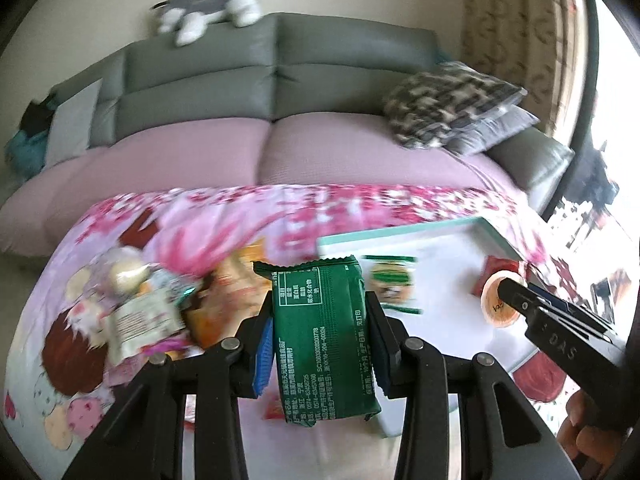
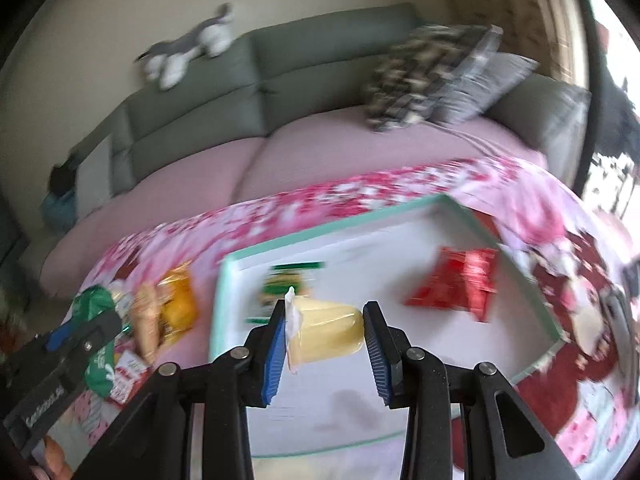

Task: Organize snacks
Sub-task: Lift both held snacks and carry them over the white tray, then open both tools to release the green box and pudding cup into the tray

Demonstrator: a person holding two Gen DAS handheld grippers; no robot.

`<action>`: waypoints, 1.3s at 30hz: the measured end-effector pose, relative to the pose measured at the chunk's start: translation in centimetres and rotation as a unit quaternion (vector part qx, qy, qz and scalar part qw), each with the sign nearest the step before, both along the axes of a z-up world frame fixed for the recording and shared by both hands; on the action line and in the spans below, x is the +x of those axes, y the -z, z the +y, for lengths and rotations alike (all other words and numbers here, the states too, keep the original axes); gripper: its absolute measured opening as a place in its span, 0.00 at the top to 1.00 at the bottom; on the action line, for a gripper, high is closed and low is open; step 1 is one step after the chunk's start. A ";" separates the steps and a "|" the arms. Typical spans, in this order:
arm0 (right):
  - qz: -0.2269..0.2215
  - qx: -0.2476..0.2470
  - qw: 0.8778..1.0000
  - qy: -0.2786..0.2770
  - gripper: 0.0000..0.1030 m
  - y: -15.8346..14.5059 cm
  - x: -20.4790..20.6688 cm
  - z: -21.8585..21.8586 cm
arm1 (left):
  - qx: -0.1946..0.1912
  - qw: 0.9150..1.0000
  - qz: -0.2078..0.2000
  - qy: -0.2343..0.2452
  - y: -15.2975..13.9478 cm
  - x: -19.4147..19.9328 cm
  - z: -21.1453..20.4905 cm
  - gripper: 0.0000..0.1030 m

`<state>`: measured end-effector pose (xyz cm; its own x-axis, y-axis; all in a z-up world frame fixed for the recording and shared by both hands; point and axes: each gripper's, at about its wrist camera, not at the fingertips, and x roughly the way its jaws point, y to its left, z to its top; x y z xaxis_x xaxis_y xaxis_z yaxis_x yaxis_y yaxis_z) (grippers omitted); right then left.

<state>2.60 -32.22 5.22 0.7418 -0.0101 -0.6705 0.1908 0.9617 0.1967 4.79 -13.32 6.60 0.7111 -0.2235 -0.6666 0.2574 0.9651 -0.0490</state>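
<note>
My left gripper is shut on a green snack packet and holds it above the near left corner of the white tray. My right gripper is shut on a yellow jelly cup lying sideways between the pads, over the tray. In the tray lie a small green-and-white packet and a red packet. A pile of loose snacks lies left of the tray on the pink cloth; it also shows in the right wrist view.
The table carries a pink flowered cloth. Behind it stands a grey sofa with a pink seat cover, patterned cushions and a plush dog on its back. A curtain and window are at the right.
</note>
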 end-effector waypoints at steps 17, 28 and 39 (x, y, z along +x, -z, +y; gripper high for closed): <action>0.059 0.001 0.992 0.109 0.62 3.7 -1.3 -8.4 | 0.013 0.996 0.047 0.079 5.1 1.6 -9.0 0.59; 0.068 0.009 0.990 0.120 0.62 5.0 -0.7 -9.4 | 0.023 0.996 0.058 0.068 6.4 2.1 -9.7 0.59; 0.077 -0.003 0.990 0.117 0.61 5.1 -0.7 -9.7 | 0.028 0.997 0.042 0.050 5.4 2.0 -8.9 0.23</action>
<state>1.90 -41.89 0.16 0.6072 -0.1740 -0.7752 0.4364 0.8884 0.1424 6.79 -22.17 1.19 0.6282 -0.2514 -0.7363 0.3502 0.9364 -0.0209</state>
